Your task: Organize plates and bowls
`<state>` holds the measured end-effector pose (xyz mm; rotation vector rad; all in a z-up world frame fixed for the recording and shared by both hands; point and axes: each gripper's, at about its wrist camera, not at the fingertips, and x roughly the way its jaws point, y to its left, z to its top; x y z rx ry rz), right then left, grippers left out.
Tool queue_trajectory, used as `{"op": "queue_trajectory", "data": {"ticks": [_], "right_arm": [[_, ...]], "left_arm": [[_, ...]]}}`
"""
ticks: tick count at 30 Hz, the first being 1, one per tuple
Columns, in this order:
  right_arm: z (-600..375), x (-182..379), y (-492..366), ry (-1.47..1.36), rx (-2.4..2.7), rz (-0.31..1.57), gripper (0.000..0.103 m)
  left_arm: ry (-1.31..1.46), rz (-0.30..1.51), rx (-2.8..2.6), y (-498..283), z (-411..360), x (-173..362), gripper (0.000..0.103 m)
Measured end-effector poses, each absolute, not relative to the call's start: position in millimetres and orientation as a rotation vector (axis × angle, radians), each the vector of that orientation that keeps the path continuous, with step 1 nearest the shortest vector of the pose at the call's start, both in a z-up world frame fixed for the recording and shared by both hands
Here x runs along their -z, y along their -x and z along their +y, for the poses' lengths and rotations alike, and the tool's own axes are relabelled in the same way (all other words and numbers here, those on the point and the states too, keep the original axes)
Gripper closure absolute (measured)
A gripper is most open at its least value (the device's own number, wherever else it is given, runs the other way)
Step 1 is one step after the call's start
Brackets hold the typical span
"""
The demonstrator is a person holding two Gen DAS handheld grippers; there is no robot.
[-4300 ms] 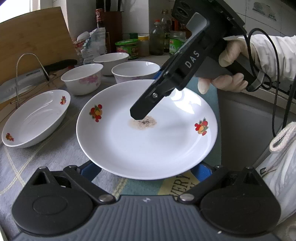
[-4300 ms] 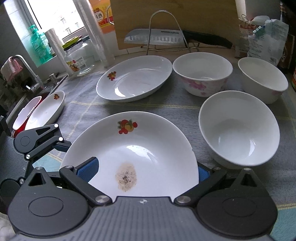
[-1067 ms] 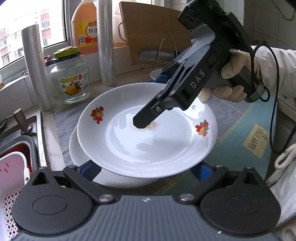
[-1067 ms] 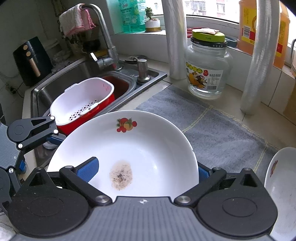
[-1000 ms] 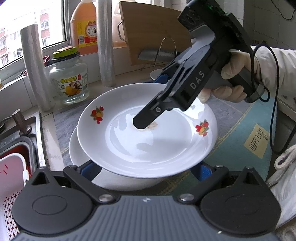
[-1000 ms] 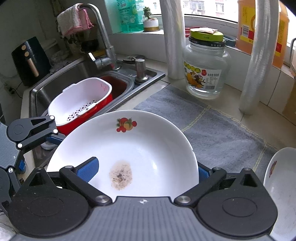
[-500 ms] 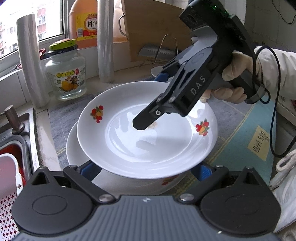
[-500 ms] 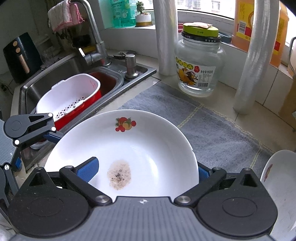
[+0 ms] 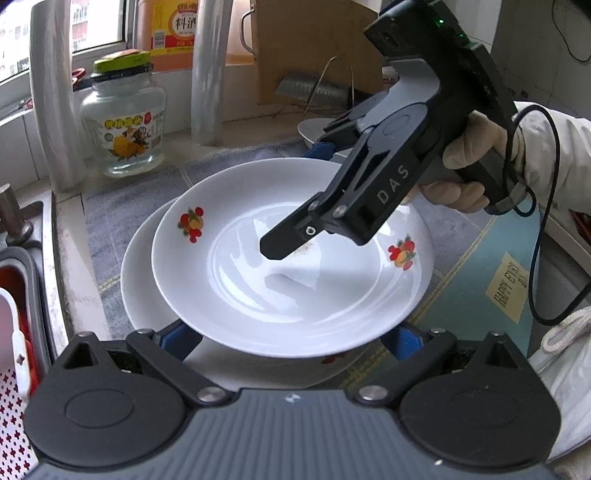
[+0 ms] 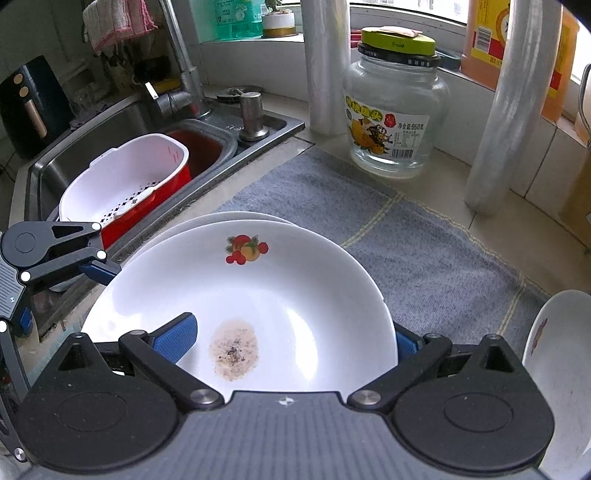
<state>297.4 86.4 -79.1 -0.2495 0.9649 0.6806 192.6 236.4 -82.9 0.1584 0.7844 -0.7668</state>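
A white plate with fruit decals and a brown stain (image 9: 295, 288) (image 10: 258, 295) hangs just above a second white plate (image 9: 140, 280) (image 10: 199, 221) on the grey mat near the sink. My left gripper (image 9: 291, 334) grips its near rim, blue pads under the edge. My right gripper (image 10: 291, 338) holds the opposite rim, one blue pad (image 10: 173, 338) inside the plate, the other at the rim outside. In the left wrist view the right gripper (image 9: 388, 177) reaches over the plate.
A sink (image 10: 122, 122) with a red and white colander (image 10: 125, 181) lies left. A glass jar (image 10: 391, 107), two clear rolls (image 10: 506, 110) and an oil bottle (image 10: 480, 33) stand behind. Another plate (image 10: 557, 369) is at right. A cutting board and knife rack (image 9: 314, 85) stand further back.
Both grippers carried the stained plate from the bowls toward the sink. Over the last second it moved over the second plate and came lower.
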Motion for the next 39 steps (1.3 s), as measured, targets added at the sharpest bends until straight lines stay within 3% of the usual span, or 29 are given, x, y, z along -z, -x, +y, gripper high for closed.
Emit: {"op": "queue_trajectory", "data": {"ticks": [39], "right_arm": [[91.7, 75.9, -290.6, 0.33, -0.626, 1.031, 0.0]], "left_arm": [[-0.192, 0.938, 0.842, -219.2, 240.6, 74.0, 0.003]]}}
